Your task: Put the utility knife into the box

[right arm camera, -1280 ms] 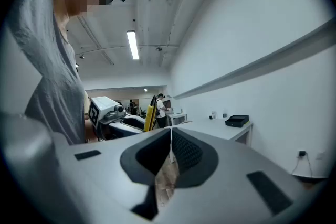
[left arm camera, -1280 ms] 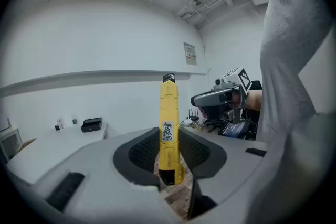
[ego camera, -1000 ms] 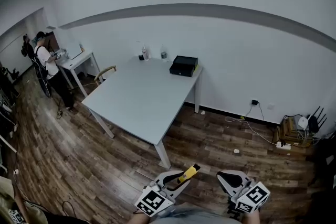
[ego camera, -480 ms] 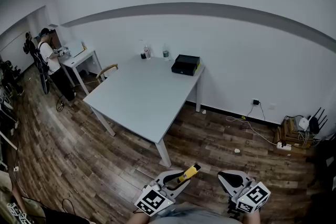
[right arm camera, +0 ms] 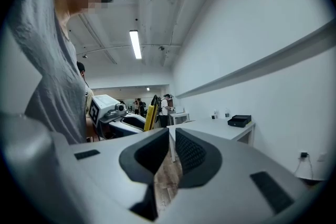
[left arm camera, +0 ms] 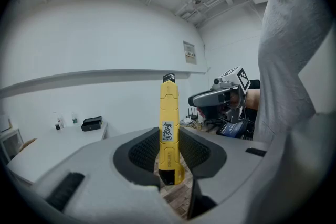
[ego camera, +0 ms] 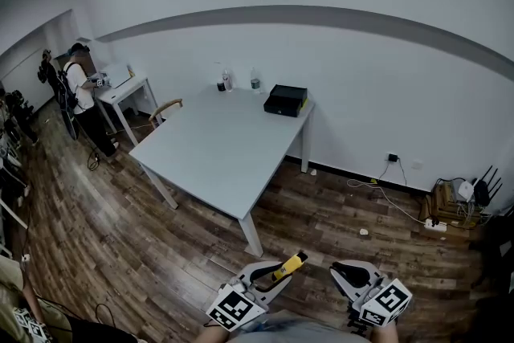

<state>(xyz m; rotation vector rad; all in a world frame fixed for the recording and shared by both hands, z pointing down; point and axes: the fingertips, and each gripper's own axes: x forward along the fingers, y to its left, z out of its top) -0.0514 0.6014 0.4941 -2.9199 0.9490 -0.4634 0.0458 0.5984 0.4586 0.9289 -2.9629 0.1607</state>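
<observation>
Left gripper [ego camera: 269,279] pinching utility knife [left arm camera: 169,128] low on handle, well short of box [ego camera: 287,100] on counter [ego camera: 217,153]. Right gripper [ego camera: 347,273] slightly parted, empty. Risk: low hold, so knife may pivot or slip while carried toward box.

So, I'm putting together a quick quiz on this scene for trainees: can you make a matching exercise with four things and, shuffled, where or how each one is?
Things:
1. utility knife
2. box
3. right tool
4. chair

Places or states:
A. on the table, at its far corner by the wall
B. nothing between its jaws
C. gripped between the jaws of the left tool
D. on the floor beside the table

Pairs: 1-C, 2-A, 3-B, 4-D
</observation>
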